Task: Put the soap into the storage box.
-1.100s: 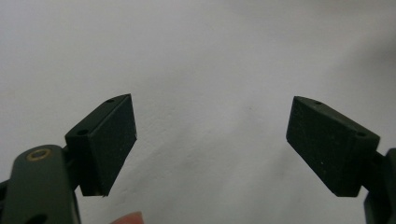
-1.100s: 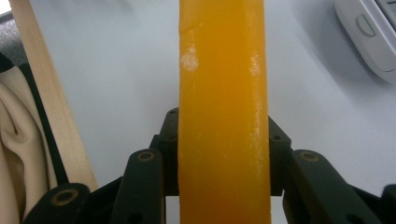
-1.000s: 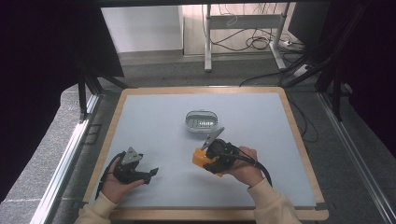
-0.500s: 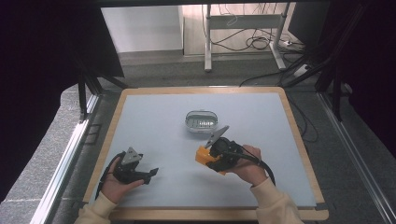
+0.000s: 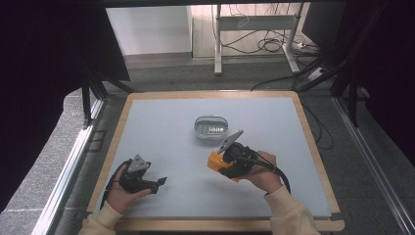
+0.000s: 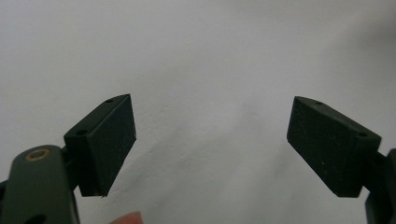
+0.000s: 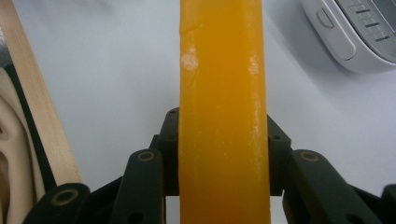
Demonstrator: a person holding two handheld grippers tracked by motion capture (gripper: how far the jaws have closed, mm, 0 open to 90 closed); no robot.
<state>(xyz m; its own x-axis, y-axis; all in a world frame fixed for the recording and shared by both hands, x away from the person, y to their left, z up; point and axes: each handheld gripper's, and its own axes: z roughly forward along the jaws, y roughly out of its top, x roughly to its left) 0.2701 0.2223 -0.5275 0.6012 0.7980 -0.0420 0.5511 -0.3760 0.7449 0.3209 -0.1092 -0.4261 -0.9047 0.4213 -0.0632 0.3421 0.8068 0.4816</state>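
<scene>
An orange block (image 5: 214, 161) is clamped on its two sides by my right gripper (image 5: 222, 166), which is shut on it just above the white mat, right of centre. In the right gripper view the orange block (image 7: 223, 93) runs upward between the black jaws of my right gripper (image 7: 223, 135). A white oval device with a display (image 5: 210, 127) lies on the mat just beyond the block, apart from it. My left gripper (image 5: 157, 182) rests near the front left, jaws wide apart. In its own view my left gripper (image 6: 210, 144) has only bare mat between its pads.
The mat lies in a wooden frame (image 5: 313, 147). The white device (image 7: 359, 32) sits at the upper right of the right gripper view, with the wooden edge (image 7: 32, 93) and a sleeve at the left. Beyond the table are a table leg and cables (image 5: 274, 44).
The right gripper with the orange block has shifted slightly to the right. The left gripper has stayed in place.
</scene>
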